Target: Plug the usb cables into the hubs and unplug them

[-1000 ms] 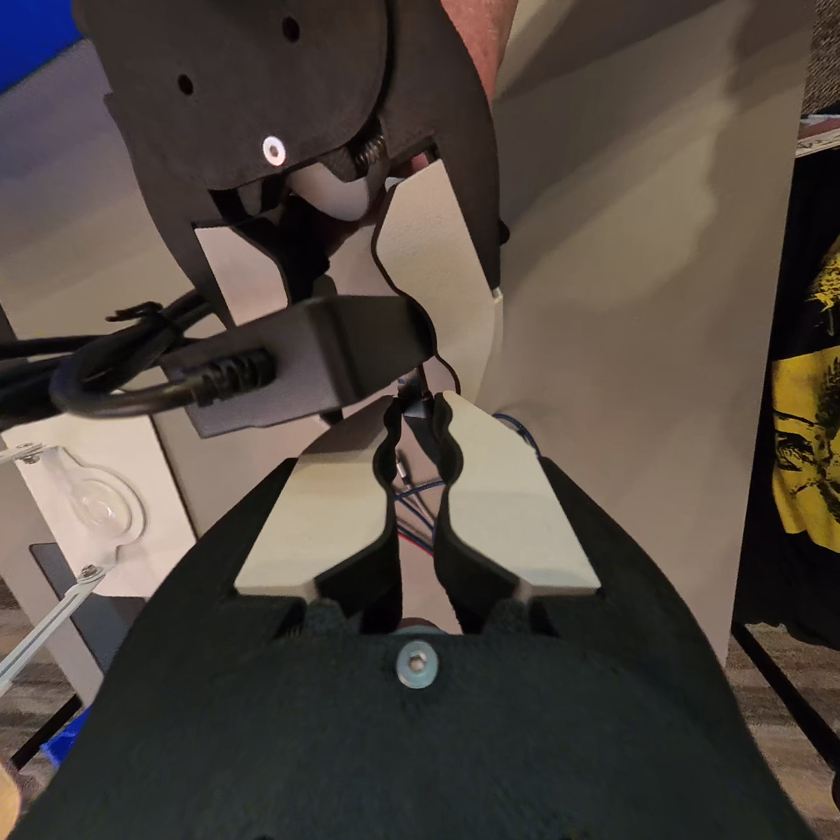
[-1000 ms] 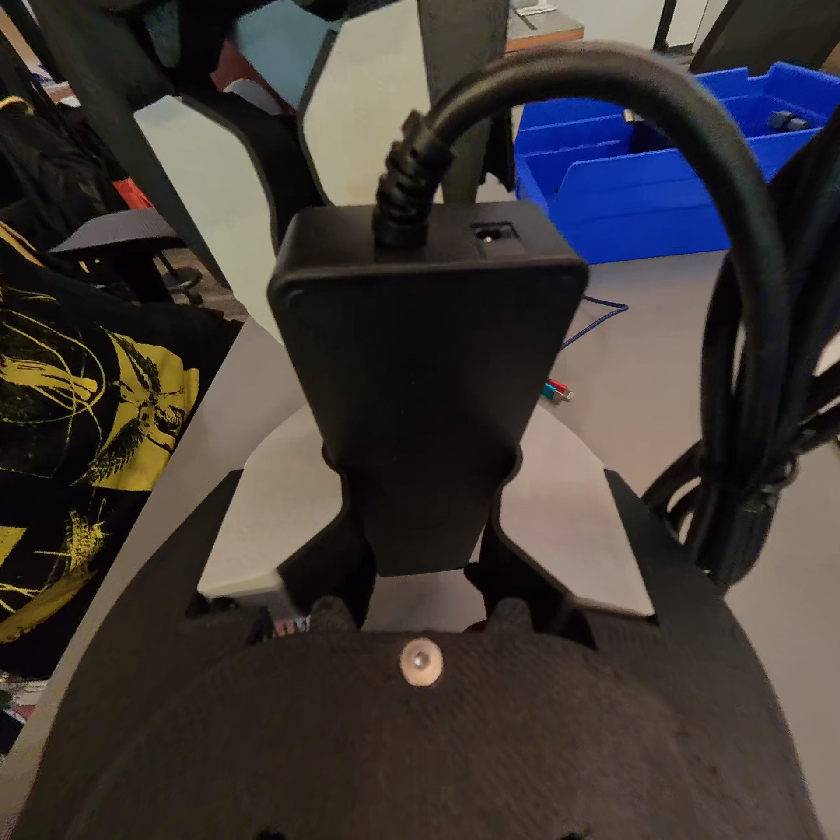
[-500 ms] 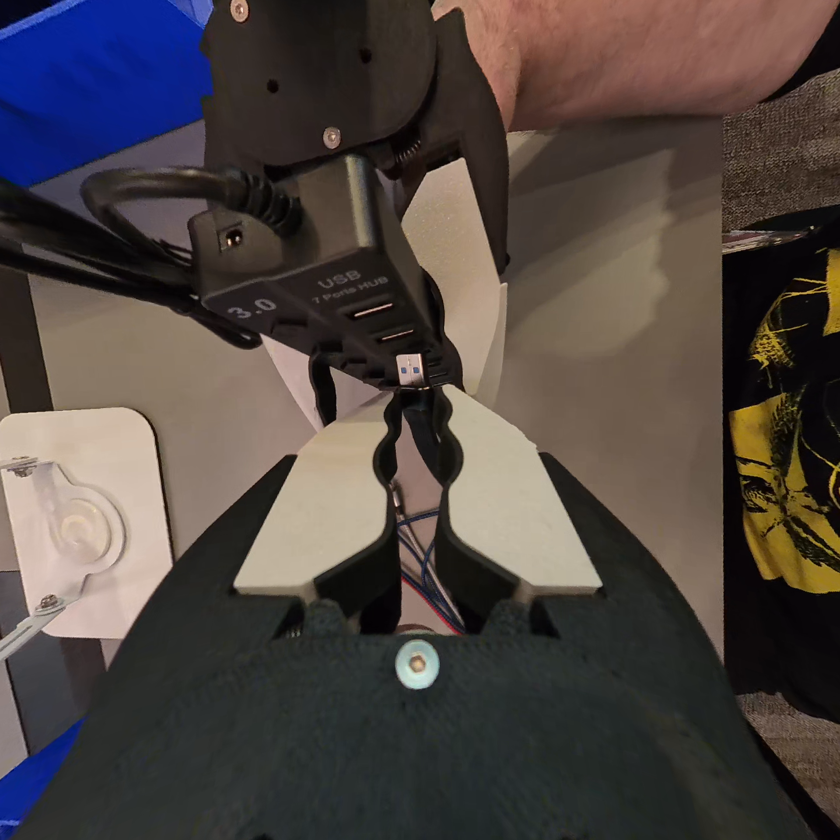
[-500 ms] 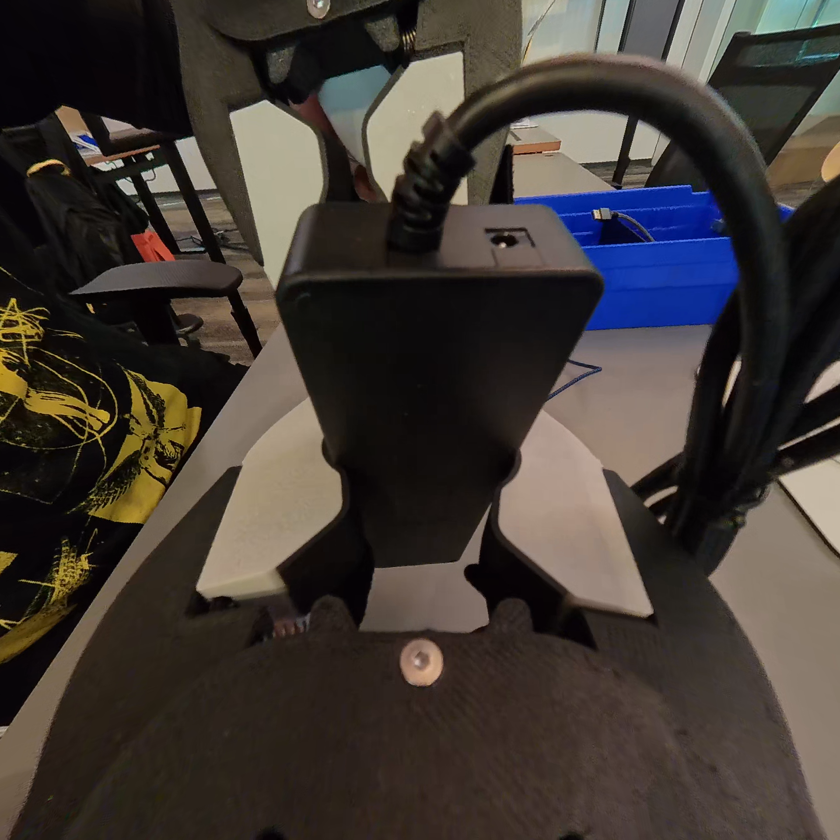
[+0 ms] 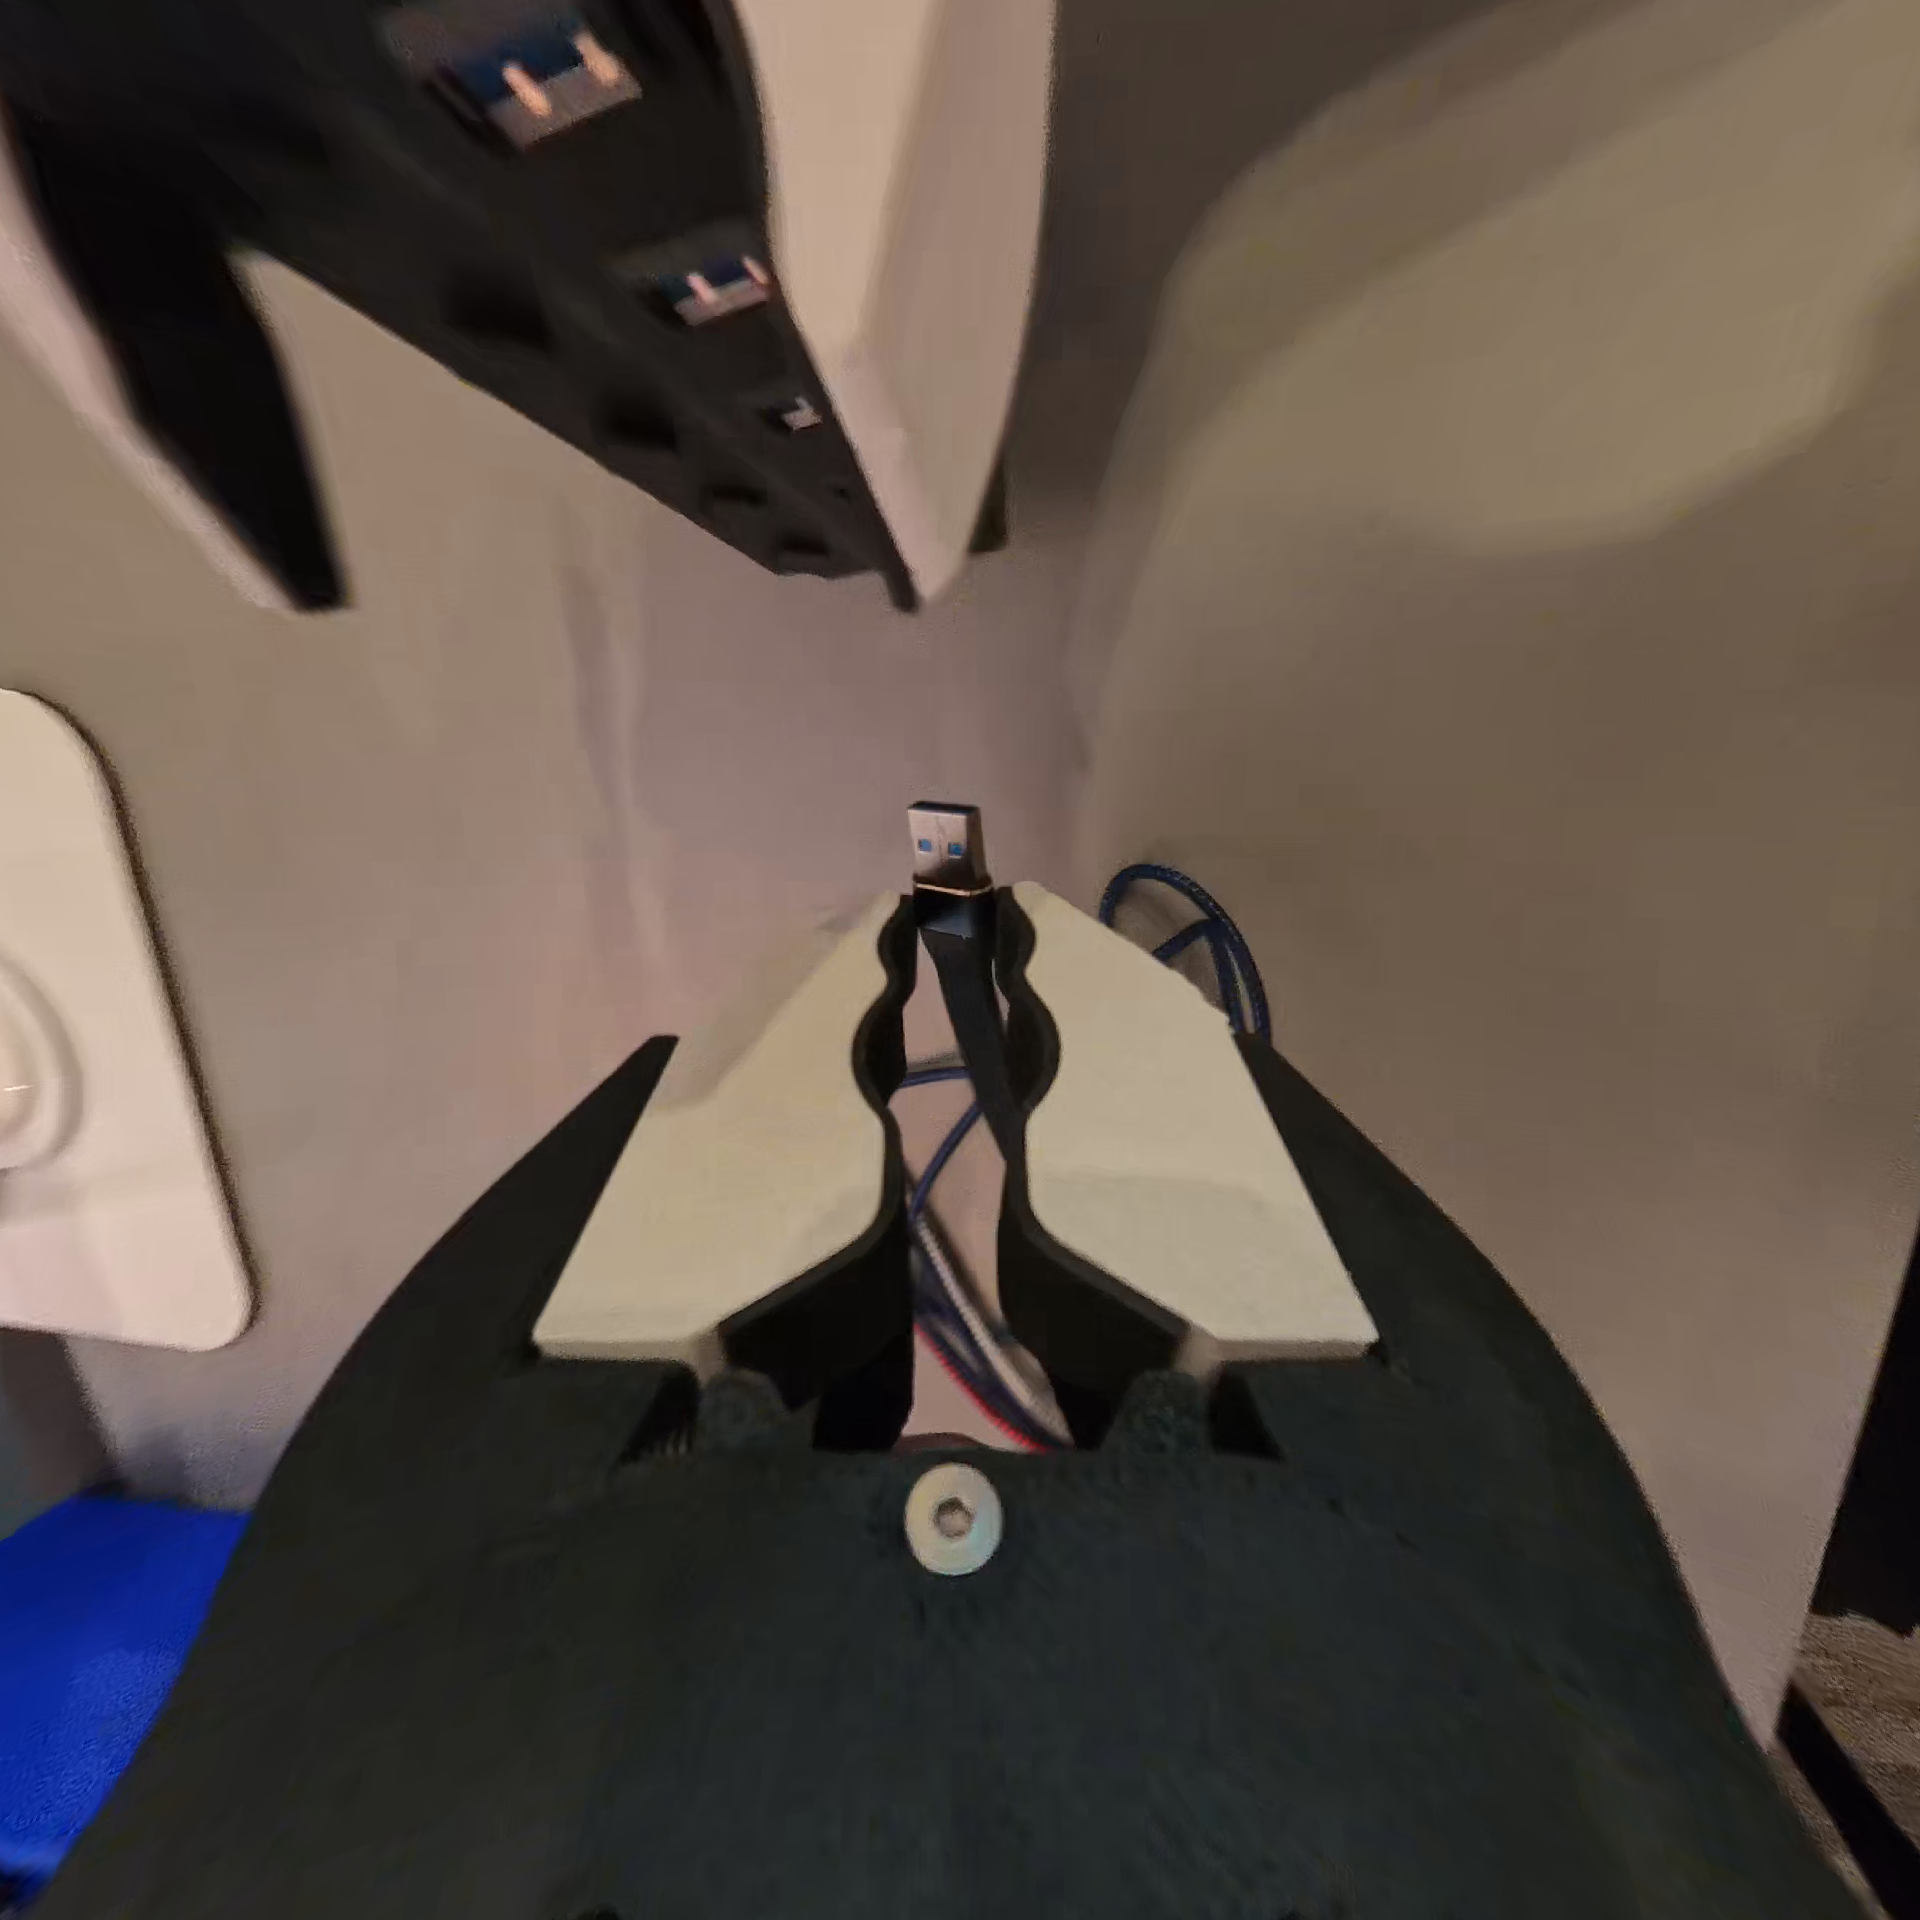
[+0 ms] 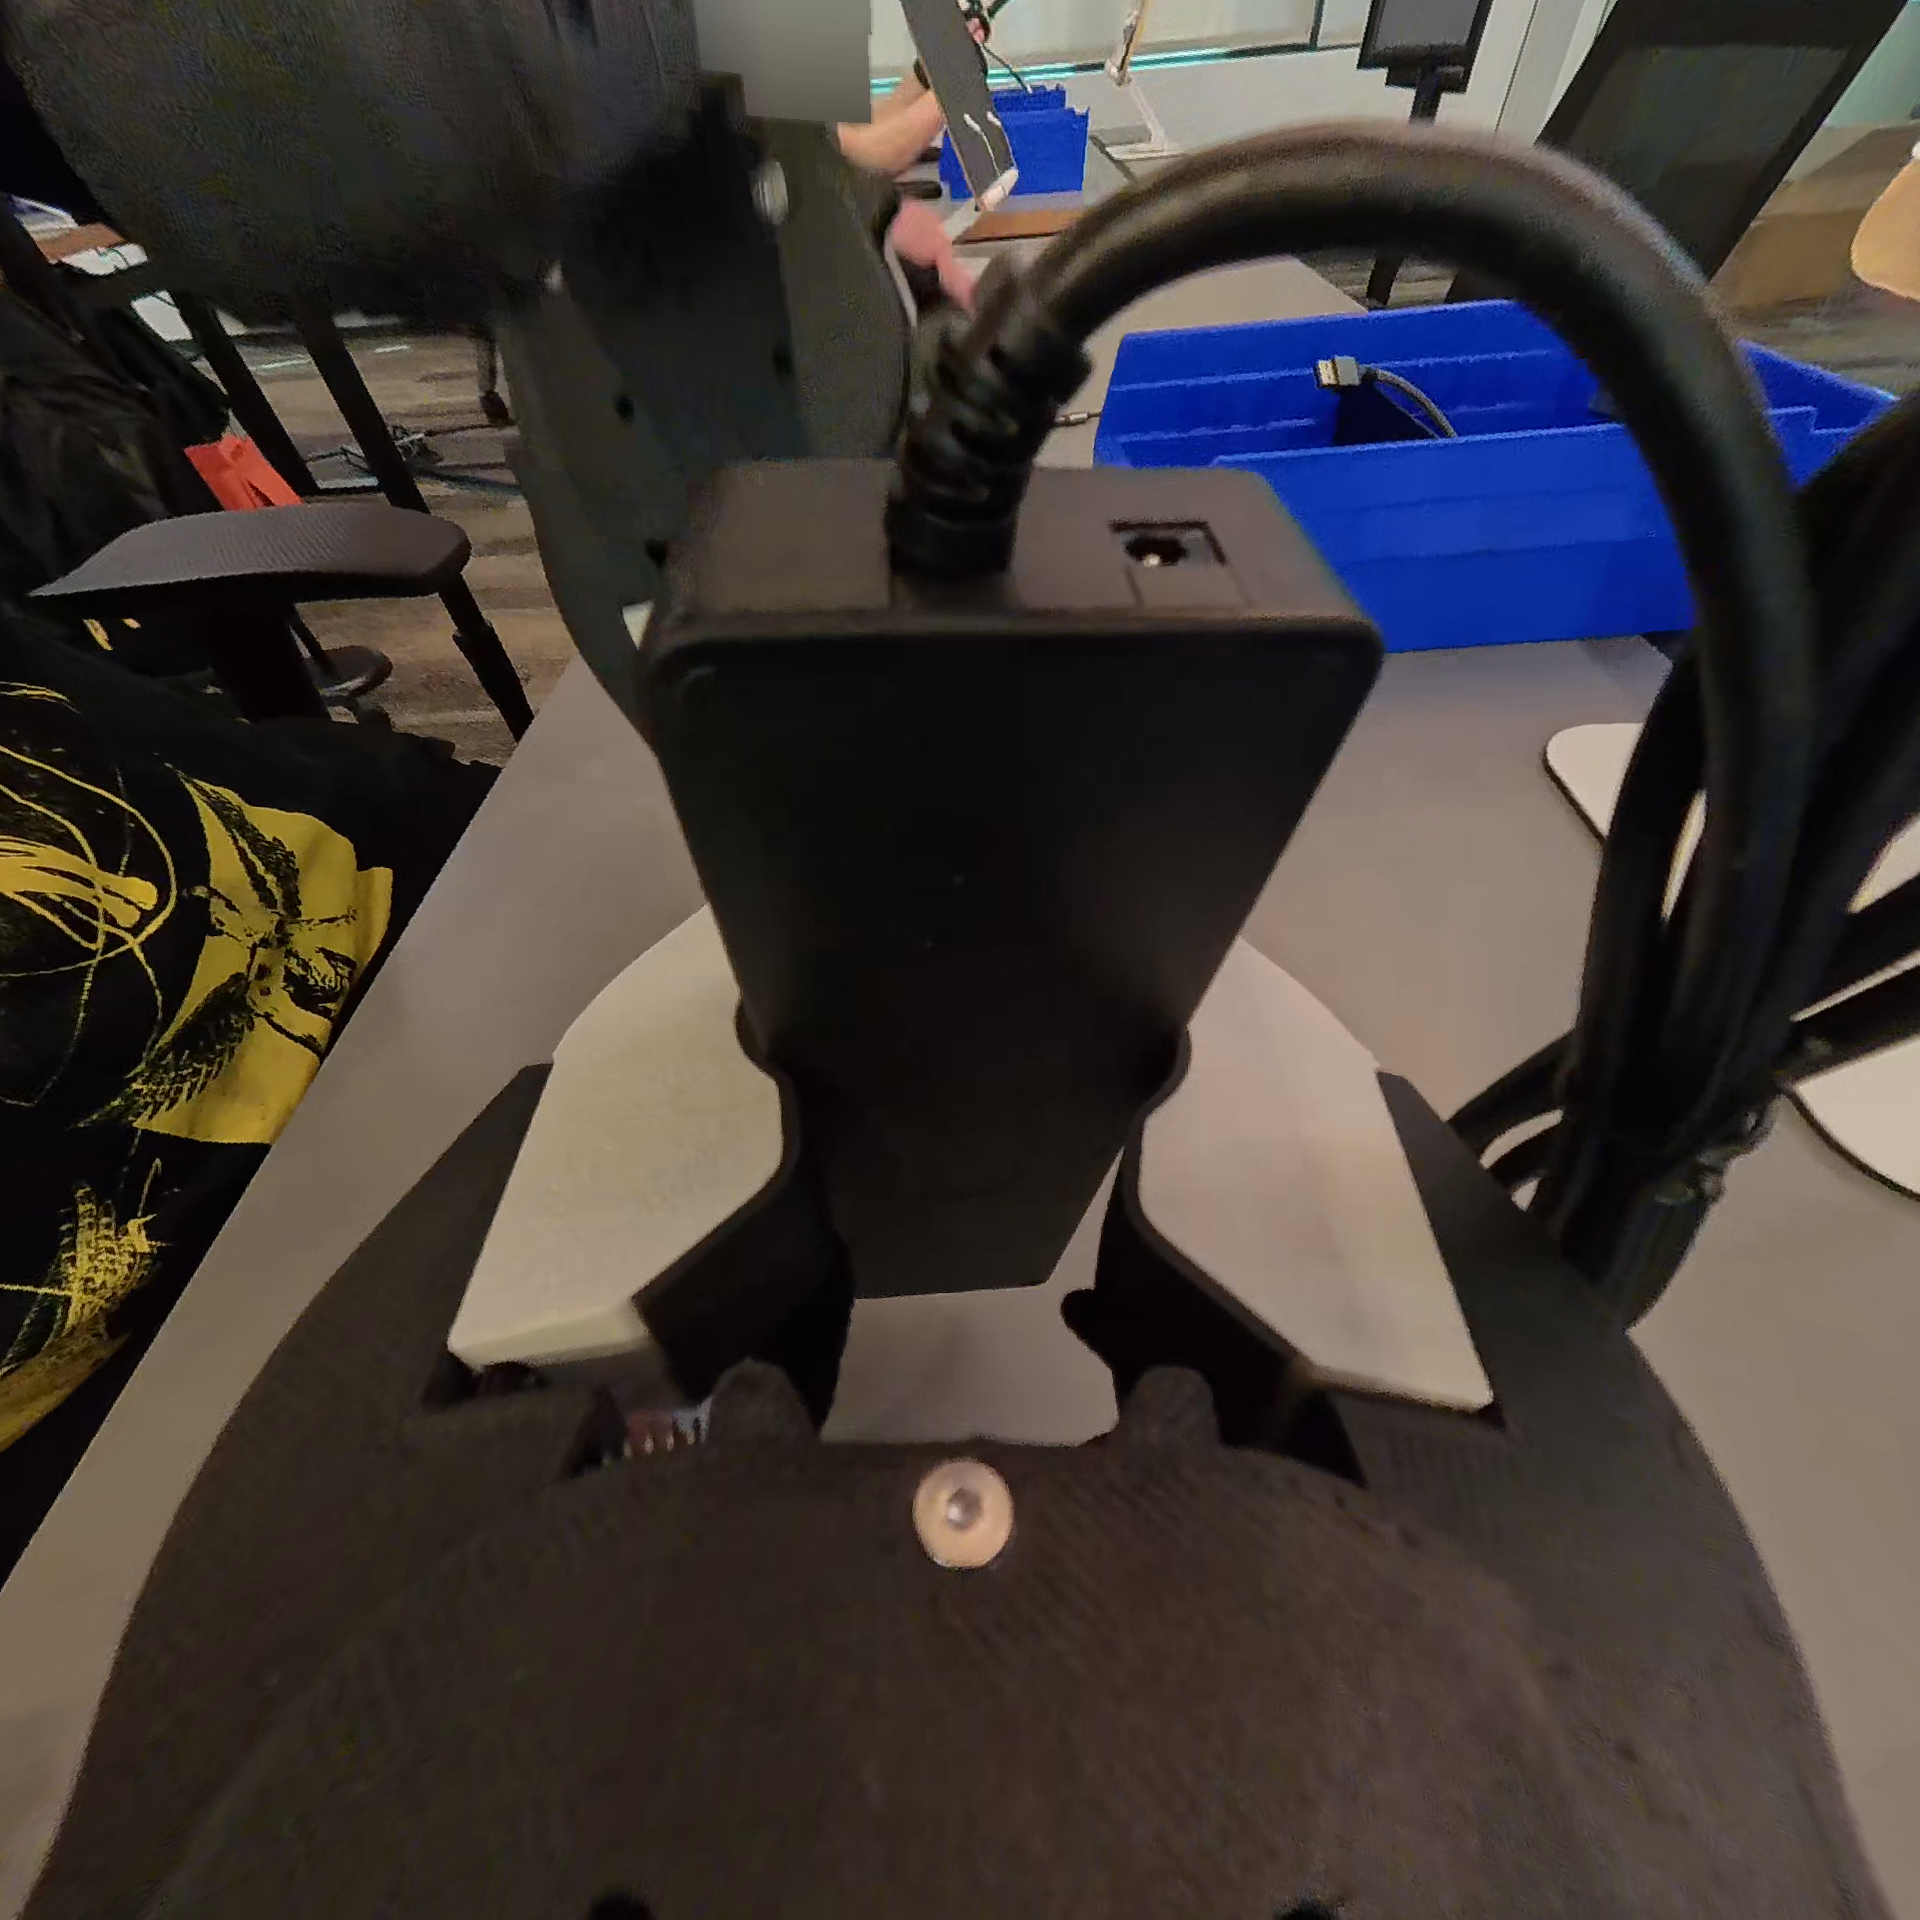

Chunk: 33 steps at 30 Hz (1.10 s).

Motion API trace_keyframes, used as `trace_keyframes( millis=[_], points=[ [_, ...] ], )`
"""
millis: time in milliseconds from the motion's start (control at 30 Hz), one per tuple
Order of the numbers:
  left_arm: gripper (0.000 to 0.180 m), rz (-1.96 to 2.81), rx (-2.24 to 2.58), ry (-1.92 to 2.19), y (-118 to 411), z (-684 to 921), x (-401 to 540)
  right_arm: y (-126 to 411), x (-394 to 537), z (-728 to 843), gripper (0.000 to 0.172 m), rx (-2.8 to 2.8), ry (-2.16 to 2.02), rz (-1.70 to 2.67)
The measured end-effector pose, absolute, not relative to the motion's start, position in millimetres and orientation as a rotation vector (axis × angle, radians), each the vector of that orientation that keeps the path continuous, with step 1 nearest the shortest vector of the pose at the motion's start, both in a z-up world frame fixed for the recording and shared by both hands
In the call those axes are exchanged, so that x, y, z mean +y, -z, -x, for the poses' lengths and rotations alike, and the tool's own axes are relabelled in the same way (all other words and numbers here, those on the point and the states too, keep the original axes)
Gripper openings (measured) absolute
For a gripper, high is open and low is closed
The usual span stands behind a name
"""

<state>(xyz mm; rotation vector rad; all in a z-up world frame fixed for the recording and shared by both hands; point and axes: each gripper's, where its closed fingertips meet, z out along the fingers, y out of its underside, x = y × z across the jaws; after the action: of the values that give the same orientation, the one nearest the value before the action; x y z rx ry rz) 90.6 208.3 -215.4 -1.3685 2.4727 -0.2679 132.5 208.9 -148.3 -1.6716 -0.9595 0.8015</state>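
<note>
Gripping light, stiff USB plug [image 5: 945,854] by its black housing in left tool [image 5: 951,914]; clamping rigid hub [image 6: 997,831] in right tool [image 6: 961,1049].

From my remote station, the grey table [image 6: 1455,790] carried a blue bin [image 6: 1455,540], a white pad [image 5: 94,1039] and blue braided cable [image 5: 1226,956].

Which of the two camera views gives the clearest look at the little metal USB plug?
The left wrist view. The USB plug stands sharp and centred there, pinched by its black body at the tips of the left tongs. The right wrist view does not show it; the black hub fills its middle.
</note>
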Motion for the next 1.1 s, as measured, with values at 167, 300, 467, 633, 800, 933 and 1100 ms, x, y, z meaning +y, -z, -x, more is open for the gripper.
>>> trace_keyframes(
  millis=[167,300,467,633,800,933,1100],
  points=[
    [0.014,1.409,2.482,0.319,254.6,-83.0,199.9,151.4,209.4,-132.2,0.064,-0.959,-0.814,1.677],
    [0.026,1.453,2.485,0.419,265.4,-77.0,194.8,152.1,209.9,-132.2,0.064,-0.957,-0.823,1.677],
    [0.036,1.529,2.459,0.557,265.3,-72.0,194.4,152.9,210.4,-131.2,0.064,-0.956,-0.831,1.676],
    [0.015,1.577,2.490,0.675,268.2,-71.9,188.5,154.2,210.6,-130.5,0.064,-0.954,-0.839,1.675],
    [0.014,1.618,2.459,0.719,266.8,-72.6,190.9,153.4,211.1,-132.1,0.064,-0.947,-0.842,1.669],
    [0.013,1.621,2.308,0.699,235.5,-82.2,208.8,150.0,209.3,-131.1,0.064,-0.963,-0.821,1.645],
    [0.012,1.512,2.194,0.644,161.1,-102.0,216.9,150.3,206.7,-124.8,0.064,-1.004,-0.789,1.629]
  ],
)
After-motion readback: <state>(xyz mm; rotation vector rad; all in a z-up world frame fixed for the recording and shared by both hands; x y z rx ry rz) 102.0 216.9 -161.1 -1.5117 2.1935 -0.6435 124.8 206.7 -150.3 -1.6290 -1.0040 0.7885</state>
